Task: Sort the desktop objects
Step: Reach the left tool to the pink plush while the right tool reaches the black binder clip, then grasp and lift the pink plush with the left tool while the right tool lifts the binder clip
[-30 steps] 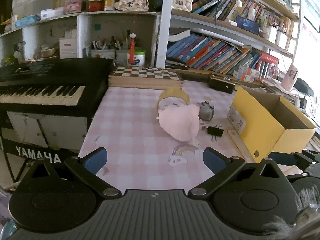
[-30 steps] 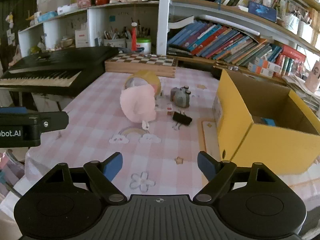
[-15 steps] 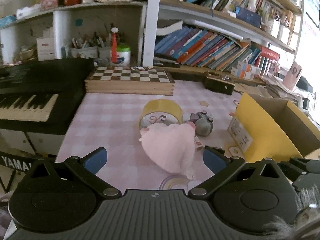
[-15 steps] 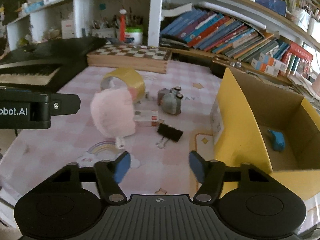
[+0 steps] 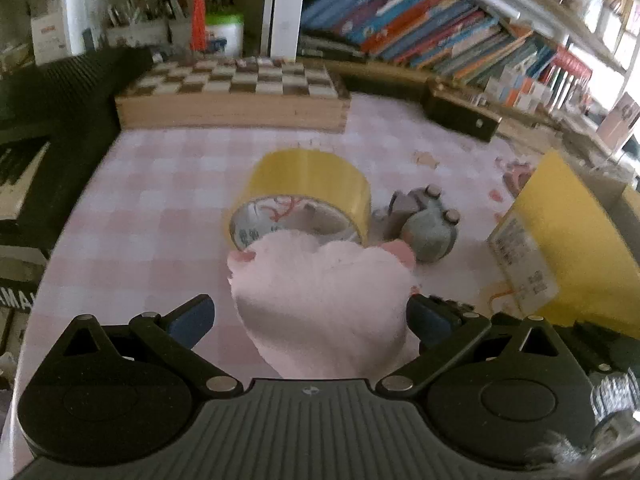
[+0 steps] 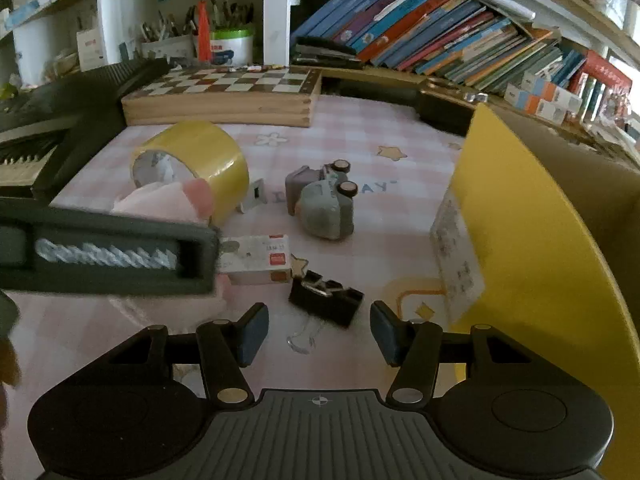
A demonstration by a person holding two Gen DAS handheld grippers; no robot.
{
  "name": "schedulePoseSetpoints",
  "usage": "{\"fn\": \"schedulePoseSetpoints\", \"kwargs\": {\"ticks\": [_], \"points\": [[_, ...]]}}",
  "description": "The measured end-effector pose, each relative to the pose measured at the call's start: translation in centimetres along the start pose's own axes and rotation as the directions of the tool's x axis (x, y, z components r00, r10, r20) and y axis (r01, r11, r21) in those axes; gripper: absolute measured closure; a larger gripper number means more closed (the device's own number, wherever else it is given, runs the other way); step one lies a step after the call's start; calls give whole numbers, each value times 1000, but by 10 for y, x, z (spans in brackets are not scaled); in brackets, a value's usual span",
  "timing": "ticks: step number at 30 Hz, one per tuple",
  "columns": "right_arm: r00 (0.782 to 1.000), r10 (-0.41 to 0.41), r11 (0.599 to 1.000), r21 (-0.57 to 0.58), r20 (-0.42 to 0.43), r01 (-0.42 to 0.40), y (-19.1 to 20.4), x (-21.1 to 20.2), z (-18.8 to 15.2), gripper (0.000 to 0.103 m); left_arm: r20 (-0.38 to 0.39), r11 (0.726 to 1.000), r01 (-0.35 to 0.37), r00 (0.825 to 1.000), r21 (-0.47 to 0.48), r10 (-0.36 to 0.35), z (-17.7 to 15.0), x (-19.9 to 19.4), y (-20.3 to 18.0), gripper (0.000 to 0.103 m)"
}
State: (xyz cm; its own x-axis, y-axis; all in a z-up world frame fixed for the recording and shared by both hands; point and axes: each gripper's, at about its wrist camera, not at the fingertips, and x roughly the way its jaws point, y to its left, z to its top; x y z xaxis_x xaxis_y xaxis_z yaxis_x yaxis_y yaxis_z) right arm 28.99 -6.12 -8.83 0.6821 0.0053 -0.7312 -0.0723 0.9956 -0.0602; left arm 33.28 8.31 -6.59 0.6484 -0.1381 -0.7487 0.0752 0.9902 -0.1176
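Note:
A pink fluffy heart-shaped plush lies on the pink checked tablecloth. My left gripper is open, its fingers either side of the plush. Behind the plush lie a yellow tape roll and a grey toy car. In the right wrist view my right gripper is open just in front of a black binder clip. A small white box, the toy car, the tape roll and the plush lie beyond. The left gripper's body crosses at left.
A yellow cardboard box stands at the right, also in the left wrist view. A wooden chessboard box and bookshelves stand at the back. A black keyboard borders the table on the left.
Both grippers have moved forward and down toward the table. The left one now has the plush between its fingers. The right one has narrowed and come up close to the binder clip.

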Motion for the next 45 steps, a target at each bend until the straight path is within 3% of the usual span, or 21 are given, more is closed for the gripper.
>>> {"fn": "schedulePoseSetpoints", "kwargs": {"ticks": [5,8,11,22,36,45], "points": [[1000,6,1000,6,-12,-6,0,10,0,48,-16,998,35,999,-43,-36,-1,10,8,29],[1000,8,1000,19,-6,-8,-1,13,3,52,-7,999,27,1000,-40,-27,-3,2,12,34],[1000,16,999,51,-3,-16,-5,17,5,60,-4,998,30,1000,-60,-30,-6,-10,23,35],[998,56,997,59,12,-57,-13,10,10,60,15,995,47,999,-84,-45,-25,-52,37,35],[965,184,983,-28,189,-182,-28,-94,19,60,164,984,154,977,-91,-138,-26,-132,35,35],[972,193,981,-23,135,-191,-20,-129,-16,60,164,978,195,970,-77,-180,-60,-166,39,35]]}}
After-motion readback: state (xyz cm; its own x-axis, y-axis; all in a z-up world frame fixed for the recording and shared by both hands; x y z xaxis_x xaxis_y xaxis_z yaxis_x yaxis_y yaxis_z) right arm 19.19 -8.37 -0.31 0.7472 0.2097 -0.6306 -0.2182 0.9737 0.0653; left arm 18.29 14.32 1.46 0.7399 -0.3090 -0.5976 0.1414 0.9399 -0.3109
